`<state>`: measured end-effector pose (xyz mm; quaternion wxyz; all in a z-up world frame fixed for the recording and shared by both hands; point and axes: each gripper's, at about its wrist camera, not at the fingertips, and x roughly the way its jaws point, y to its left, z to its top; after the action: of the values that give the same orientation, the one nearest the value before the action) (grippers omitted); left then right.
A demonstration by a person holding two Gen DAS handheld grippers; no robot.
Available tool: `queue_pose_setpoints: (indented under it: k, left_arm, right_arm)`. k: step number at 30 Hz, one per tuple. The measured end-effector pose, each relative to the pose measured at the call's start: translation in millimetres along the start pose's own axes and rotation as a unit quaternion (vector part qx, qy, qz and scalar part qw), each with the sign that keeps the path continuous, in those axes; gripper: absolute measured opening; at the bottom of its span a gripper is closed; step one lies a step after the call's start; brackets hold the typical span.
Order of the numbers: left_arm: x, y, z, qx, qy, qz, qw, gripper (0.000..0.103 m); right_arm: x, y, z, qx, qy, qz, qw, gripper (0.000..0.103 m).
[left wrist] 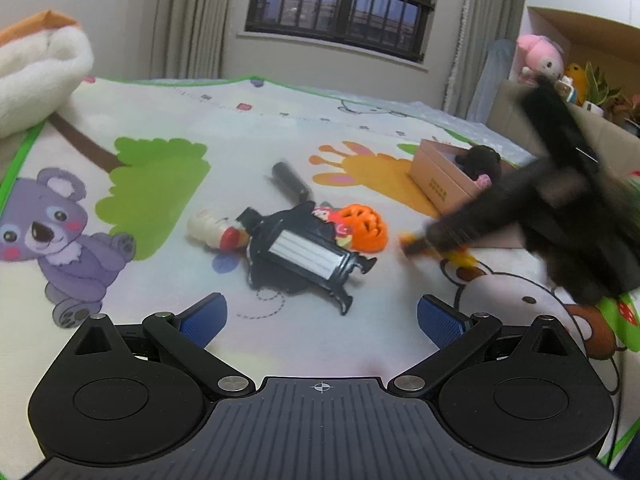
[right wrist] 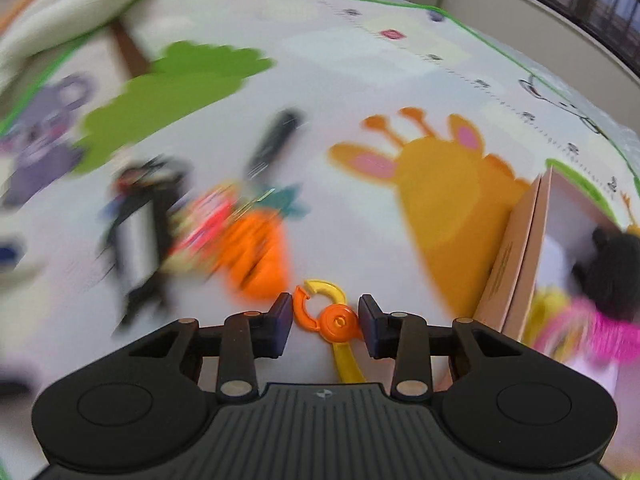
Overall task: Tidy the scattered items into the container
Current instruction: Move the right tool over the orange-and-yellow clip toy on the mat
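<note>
My right gripper [right wrist: 324, 320] points down at the play mat, shut on a small orange and yellow toy tool [right wrist: 336, 322]; the toy stays sharp while the mat behind blurs. The left wrist view shows that gripper [left wrist: 416, 242] as a black blur beside the cardboard box [left wrist: 444, 176], which holds a black plush [left wrist: 482, 160]. My left gripper [left wrist: 320, 320] hangs open over the mat with nothing between its blue pads [left wrist: 204, 320]. Ahead of it lie a black lantern toy [left wrist: 304, 256], an orange pumpkin [left wrist: 364, 226], a white bottle with a red cap [left wrist: 212, 228] and a black cylinder [left wrist: 290, 180].
The box wall [right wrist: 516, 276] stands just right of my right gripper, with the black plush [right wrist: 608, 272] and something pink [right wrist: 612, 340] inside. A white fluffy cushion [left wrist: 40, 72] lies at the mat's far left. A shelf with plush toys [left wrist: 540, 56] stands at the far right.
</note>
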<state>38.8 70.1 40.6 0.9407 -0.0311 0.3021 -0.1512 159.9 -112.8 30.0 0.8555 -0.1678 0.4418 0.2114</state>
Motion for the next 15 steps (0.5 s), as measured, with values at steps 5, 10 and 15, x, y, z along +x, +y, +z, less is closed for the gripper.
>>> queue_pose_setpoints:
  k: [5, 10, 15]
  left_arm:
    - [8, -12, 8, 0.018, 0.001, 0.017, 0.9997, 0.103]
    - [27, -6, 22, -0.011, 0.006, 0.033, 0.9994, 0.103]
    - [55, 14, 30, -0.079, 0.044, 0.034, 0.9953, 0.103]
  right_arm:
    - [-47, 17, -67, -0.021, -0.024, -0.006, 0.999, 0.035]
    - [-72, 15, -114, -0.023, -0.053, -0.067, 0.996, 0.038]
    - [-89, 2, -151, 0.063, -0.106, -0.086, 0.989, 0.078]
